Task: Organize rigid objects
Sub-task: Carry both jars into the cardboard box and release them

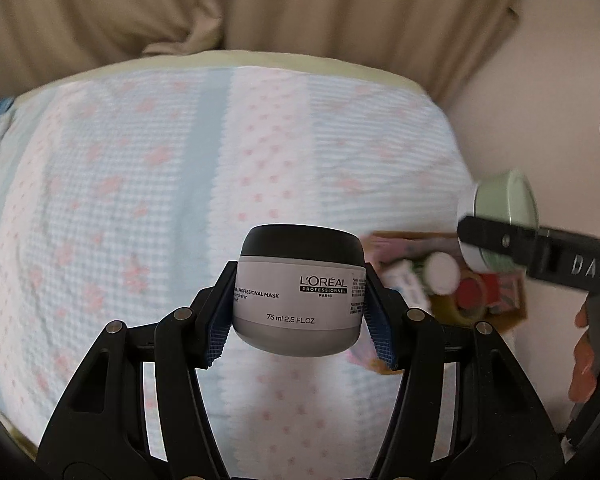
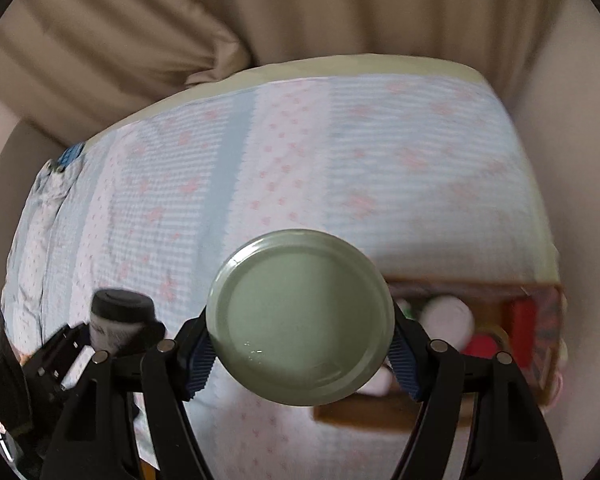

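My left gripper (image 1: 300,304) is shut on a grey L'Oréal mask jar (image 1: 298,292) with a black lid, held upright above the bed. The jar also shows in the right wrist view (image 2: 118,320). My right gripper (image 2: 300,356) is shut on a round jar with a pale green lid (image 2: 300,316), lid facing the camera. That jar (image 1: 504,204) appears at the right of the left wrist view, above a cardboard box (image 1: 512,300). The box (image 2: 380,412) holds several small containers, among them a white-capped one (image 1: 442,272) and a red one (image 2: 522,320).
A bed with a pale blue and pink patterned cover (image 1: 180,180) fills both views. Beige curtains (image 1: 260,8) hang behind it. A plain wall (image 1: 540,80) is at the right, close to the box.
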A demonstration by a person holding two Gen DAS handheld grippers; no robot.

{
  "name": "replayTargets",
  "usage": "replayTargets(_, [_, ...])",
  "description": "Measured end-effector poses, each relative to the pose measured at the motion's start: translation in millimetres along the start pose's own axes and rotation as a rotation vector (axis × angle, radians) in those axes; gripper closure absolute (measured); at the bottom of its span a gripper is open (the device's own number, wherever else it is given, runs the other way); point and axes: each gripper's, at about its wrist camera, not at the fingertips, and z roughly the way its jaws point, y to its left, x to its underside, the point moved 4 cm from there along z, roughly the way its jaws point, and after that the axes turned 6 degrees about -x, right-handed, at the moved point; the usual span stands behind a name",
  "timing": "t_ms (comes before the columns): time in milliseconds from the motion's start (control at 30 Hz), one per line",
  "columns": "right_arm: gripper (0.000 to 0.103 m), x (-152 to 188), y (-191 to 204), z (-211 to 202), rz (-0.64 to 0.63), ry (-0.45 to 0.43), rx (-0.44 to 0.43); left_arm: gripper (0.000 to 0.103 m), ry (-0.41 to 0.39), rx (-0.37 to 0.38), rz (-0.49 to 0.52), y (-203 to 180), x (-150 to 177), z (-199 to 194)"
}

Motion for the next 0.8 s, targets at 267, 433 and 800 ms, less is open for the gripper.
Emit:
replayTargets(267, [0.034,53.0,-106.5,-38.1,0.183,0.011,0.108,0.048,0.061,0.100,0.131,-89.1,11.6,19.8])
replayTargets(433, [0.034,79.4,-159.8,-47.8,0.287,0.022,0.139,0.048,0.117,0.129,0.214,-136.3,25.9,43.3])
replayTargets(800, [0.034,113.9,-219.2,-20.9,0.391,0.086,0.106,0.048,0.263,0.116,0.350,-192.1,69.8,108.9])
